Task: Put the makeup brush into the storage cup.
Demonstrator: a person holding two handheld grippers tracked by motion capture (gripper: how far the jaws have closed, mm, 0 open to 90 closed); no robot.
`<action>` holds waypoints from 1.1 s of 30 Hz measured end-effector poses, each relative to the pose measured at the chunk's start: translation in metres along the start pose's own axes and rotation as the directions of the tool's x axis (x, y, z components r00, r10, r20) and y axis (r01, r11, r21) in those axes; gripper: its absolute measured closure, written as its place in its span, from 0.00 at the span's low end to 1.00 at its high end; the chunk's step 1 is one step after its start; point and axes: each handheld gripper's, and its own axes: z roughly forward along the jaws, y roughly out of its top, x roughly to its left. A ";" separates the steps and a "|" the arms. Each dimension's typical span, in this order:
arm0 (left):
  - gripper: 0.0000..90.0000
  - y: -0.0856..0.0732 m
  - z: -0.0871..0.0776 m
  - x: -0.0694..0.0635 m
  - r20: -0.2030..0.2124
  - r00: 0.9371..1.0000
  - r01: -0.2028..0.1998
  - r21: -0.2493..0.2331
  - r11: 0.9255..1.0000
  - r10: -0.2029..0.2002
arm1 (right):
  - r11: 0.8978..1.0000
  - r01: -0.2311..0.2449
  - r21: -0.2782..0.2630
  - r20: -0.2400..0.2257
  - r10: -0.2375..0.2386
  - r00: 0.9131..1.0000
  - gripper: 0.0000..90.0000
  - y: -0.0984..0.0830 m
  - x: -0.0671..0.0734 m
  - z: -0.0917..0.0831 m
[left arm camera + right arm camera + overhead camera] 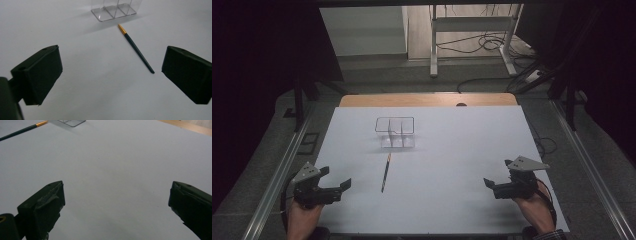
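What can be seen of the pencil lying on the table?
The pencil is thin and straight, with a dark green shaft and a gold-coloured band at the end nearest the clear box. It lies flat on the white table, its gold end pointing toward the box but stopping short of it. Nothing touches it apart from the table. It lies nearer the left claw, whose jaws stand open and apart from it.

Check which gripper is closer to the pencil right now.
The left gripper. The pencil lies just off its open jaws, left of the table's middle; the right gripper, also open, sits much farther away across bare table. The clear divided box stands beyond the pencil.
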 end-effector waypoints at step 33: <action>0.04 0.005 0.005 0.000 -0.036 0.998 0.053 0.081 0.995 -0.050 | 0.999 0.010 0.034 -0.004 -0.010 1.000 0.00 0.004 0.005 0.005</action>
